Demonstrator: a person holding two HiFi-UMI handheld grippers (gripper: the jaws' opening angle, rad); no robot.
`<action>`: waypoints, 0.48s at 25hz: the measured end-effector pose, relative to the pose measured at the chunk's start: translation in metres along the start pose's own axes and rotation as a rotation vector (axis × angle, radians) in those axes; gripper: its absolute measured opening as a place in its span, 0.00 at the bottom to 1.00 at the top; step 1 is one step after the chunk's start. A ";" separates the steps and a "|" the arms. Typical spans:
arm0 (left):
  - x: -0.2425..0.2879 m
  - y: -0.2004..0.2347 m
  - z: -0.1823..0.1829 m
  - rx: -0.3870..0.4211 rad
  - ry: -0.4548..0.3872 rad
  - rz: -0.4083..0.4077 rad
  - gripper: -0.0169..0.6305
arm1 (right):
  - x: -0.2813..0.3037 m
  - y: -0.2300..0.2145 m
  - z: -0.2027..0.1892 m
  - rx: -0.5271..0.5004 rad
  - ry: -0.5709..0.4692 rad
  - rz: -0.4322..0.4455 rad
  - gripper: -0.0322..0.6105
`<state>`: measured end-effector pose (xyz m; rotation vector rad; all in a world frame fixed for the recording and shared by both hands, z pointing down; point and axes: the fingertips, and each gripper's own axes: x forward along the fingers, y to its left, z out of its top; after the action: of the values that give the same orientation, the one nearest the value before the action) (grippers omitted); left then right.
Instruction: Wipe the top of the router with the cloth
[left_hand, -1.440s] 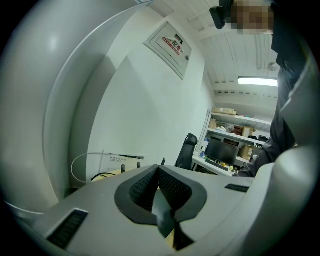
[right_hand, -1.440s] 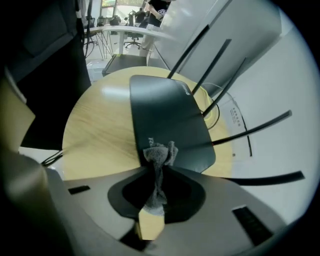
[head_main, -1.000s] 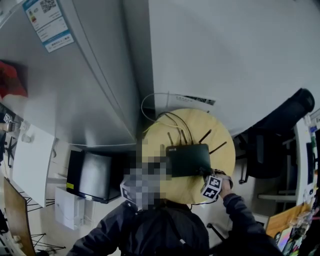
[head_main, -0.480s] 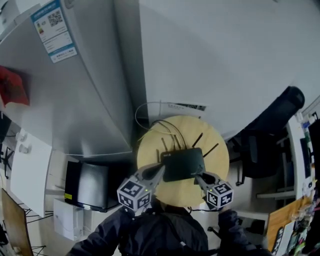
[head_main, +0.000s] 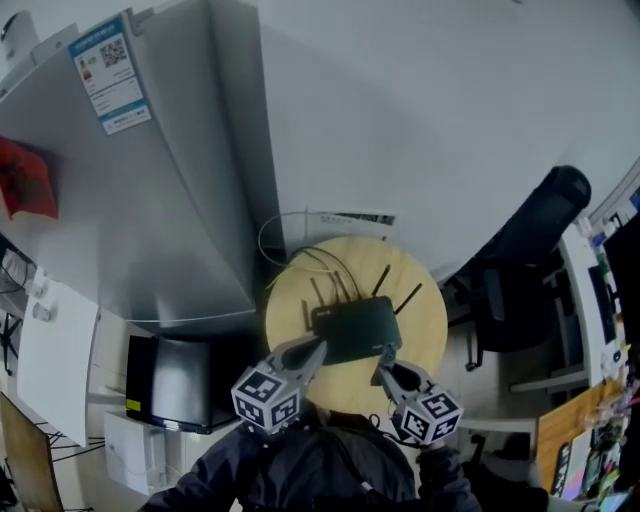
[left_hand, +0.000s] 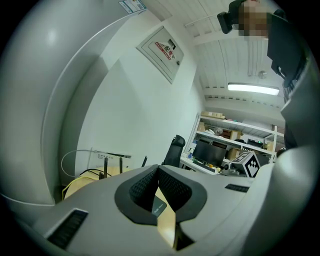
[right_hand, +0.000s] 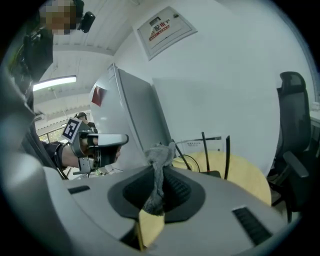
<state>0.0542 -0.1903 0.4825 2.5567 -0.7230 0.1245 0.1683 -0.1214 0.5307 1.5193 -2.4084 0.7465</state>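
Observation:
The black router (head_main: 357, 328) lies flat on a round wooden table (head_main: 420, 310), its antennas (head_main: 384, 279) pointing toward the wall. My left gripper (head_main: 312, 349) is at the router's near left corner, jaws shut with nothing between them (left_hand: 156, 176). My right gripper (head_main: 383, 367) is just off the router's near right corner. In the right gripper view it (right_hand: 160, 176) is shut on a grey cloth (right_hand: 161, 156), which sticks up above the jaws. The cloth cannot be made out in the head view.
A tall grey cabinet (head_main: 140, 190) stands left of the table, with a black box (head_main: 178, 366) on the floor below it. A black office chair (head_main: 525, 255) is on the right. Cables (head_main: 275, 235) and a wall strip (head_main: 352, 218) lie behind the table. Shelves (left_hand: 235, 142) stand further right.
Both grippers have drawn back from the router toward the person. The right one, earlier at the router's near right corner, is now off it. The head view has shifted.

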 end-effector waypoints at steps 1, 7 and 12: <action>0.000 -0.001 0.000 0.000 0.000 -0.002 0.03 | -0.001 0.001 0.000 -0.002 -0.002 0.000 0.16; -0.001 -0.003 0.002 0.007 -0.007 0.001 0.03 | -0.005 0.000 0.010 -0.046 -0.016 -0.001 0.16; 0.001 0.000 0.007 0.016 -0.011 0.010 0.03 | 0.004 -0.009 0.021 -0.057 -0.018 0.002 0.16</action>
<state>0.0543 -0.1940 0.4764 2.5714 -0.7415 0.1197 0.1771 -0.1381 0.5173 1.5078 -2.4231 0.6614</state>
